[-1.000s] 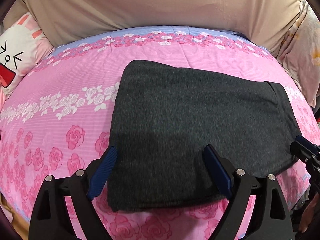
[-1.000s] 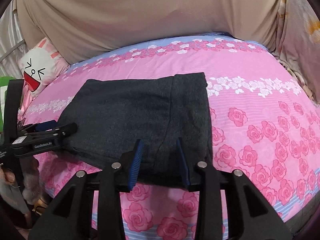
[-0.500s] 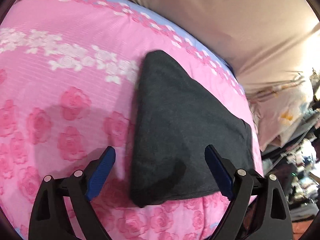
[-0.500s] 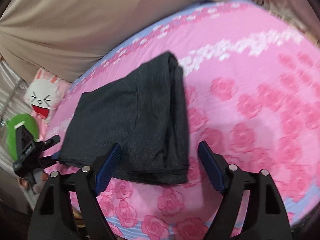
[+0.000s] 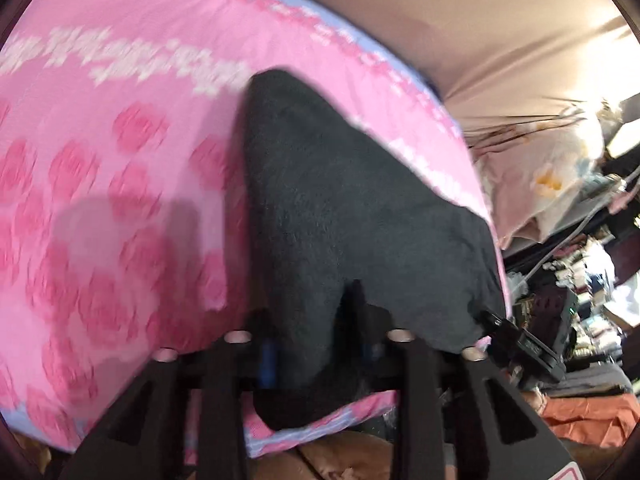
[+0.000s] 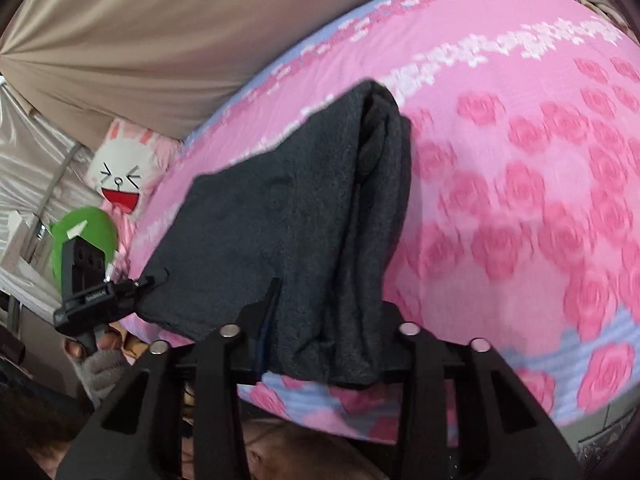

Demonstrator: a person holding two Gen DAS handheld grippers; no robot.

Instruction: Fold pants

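Note:
The folded dark grey pants (image 5: 344, 208) lie on a pink rose-patterned bed sheet (image 5: 120, 152), near its front edge. My left gripper (image 5: 316, 344) is shut on the near left corner of the pants. My right gripper (image 6: 324, 340) is shut on the near right corner, where the folded layers are thick (image 6: 360, 240). The right gripper shows at the right of the left wrist view (image 5: 520, 340), and the left gripper shows at the left of the right wrist view (image 6: 104, 292). The fingertips are hidden in the cloth.
A beige curtain (image 6: 160, 40) hangs behind the bed. A white bunny pillow (image 6: 124, 172) and a green object (image 6: 88, 232) lie at the bed's left. Pale bedding (image 5: 552, 184) and cluttered shelves (image 5: 580, 300) stand to the right.
Both grippers were open over the near edge of the pants. They have dropped to the front corners and shut on the cloth, which now bunches up between the fingers.

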